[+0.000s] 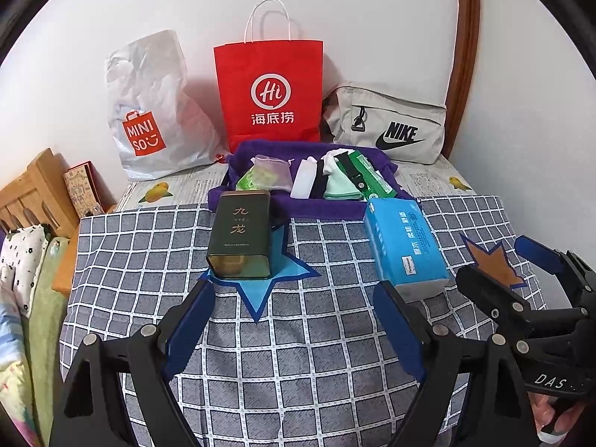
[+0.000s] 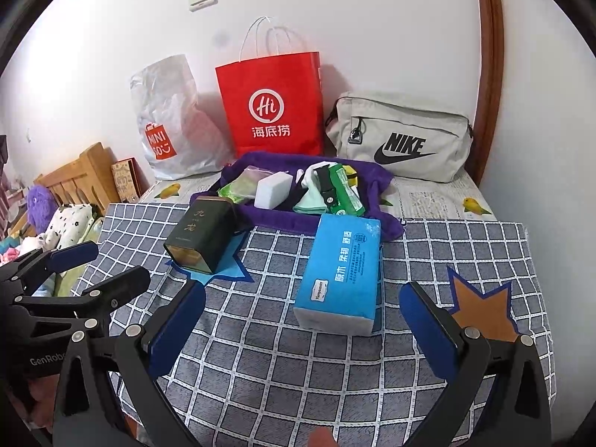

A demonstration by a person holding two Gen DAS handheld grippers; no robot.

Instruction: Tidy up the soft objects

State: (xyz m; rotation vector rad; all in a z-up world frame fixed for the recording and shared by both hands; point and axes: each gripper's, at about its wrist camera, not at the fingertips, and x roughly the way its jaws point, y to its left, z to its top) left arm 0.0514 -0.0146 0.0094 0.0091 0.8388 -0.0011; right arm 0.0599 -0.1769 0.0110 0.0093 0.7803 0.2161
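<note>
A blue tissue pack [image 1: 404, 242] [image 2: 341, 272] lies on the checked cloth. A dark green tin [image 1: 240, 236] [image 2: 201, 236] lies on a blue star patch [image 1: 260, 290]. Behind them a purple towel [image 1: 298, 210] [image 2: 260, 210] holds socks [image 1: 337, 182] [image 2: 309, 197], a white sponge block [image 2: 272, 188] and small packets. My left gripper [image 1: 294, 298] is open and empty, in front of the tin. My right gripper [image 2: 303, 309] is open and empty, just short of the tissue pack. The right gripper also shows in the left wrist view [image 1: 499, 257].
A red paper bag [image 1: 270, 89] [image 2: 273, 102], a white Miniso plastic bag [image 1: 152, 111] [image 2: 173, 123] and a grey Nike pouch [image 1: 391, 123] [image 2: 400, 138] stand against the back wall. An orange star patch [image 2: 484, 311] lies at right. A wooden headboard [image 1: 33, 190] and bedding are at left.
</note>
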